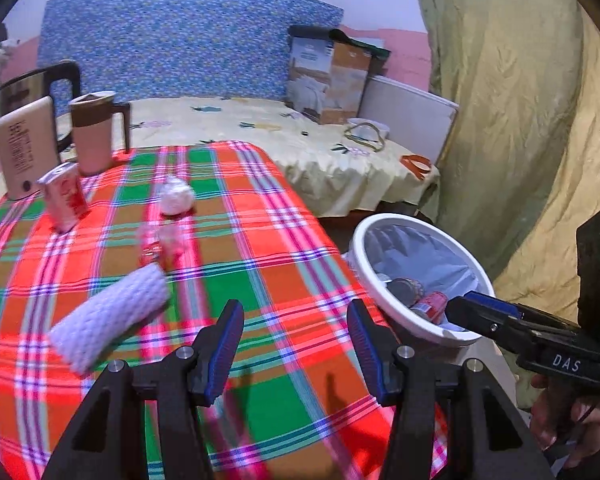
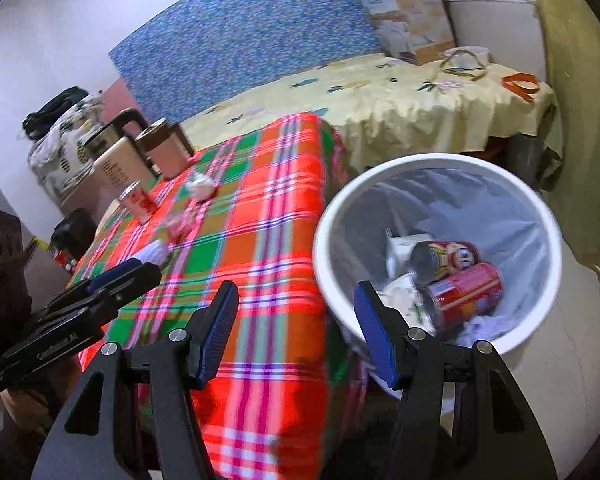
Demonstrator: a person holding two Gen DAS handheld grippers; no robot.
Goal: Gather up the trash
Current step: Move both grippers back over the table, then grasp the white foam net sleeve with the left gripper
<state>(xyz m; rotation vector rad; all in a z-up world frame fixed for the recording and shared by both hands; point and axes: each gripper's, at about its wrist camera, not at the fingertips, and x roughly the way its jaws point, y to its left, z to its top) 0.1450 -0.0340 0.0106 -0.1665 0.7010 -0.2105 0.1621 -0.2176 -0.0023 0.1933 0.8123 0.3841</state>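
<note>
On the plaid tablecloth [image 1: 236,264] lie a white foam net sleeve [image 1: 108,316], a clear crumpled plastic wrapper [image 1: 160,240], a white crumpled paper ball [image 1: 176,198] and a red drink carton [image 1: 64,196]. My left gripper [image 1: 294,344] is open and empty above the near table, right of the sleeve. The white bin [image 2: 436,248] with a plastic liner stands right of the table and holds a red can [image 2: 464,296], another can [image 2: 444,258] and paper. My right gripper [image 2: 296,332] is open and empty over the gap between the table edge and the bin rim.
A beige kettle [image 1: 28,148], a steel kettle [image 1: 24,88] and a brown-lidded jug [image 1: 94,132] stand at the table's far left. Behind is a bed with a yellow sheet [image 1: 260,132], a box [image 1: 328,76] and an orange tape roll [image 1: 418,164]. A green curtain [image 1: 520,120] hangs right.
</note>
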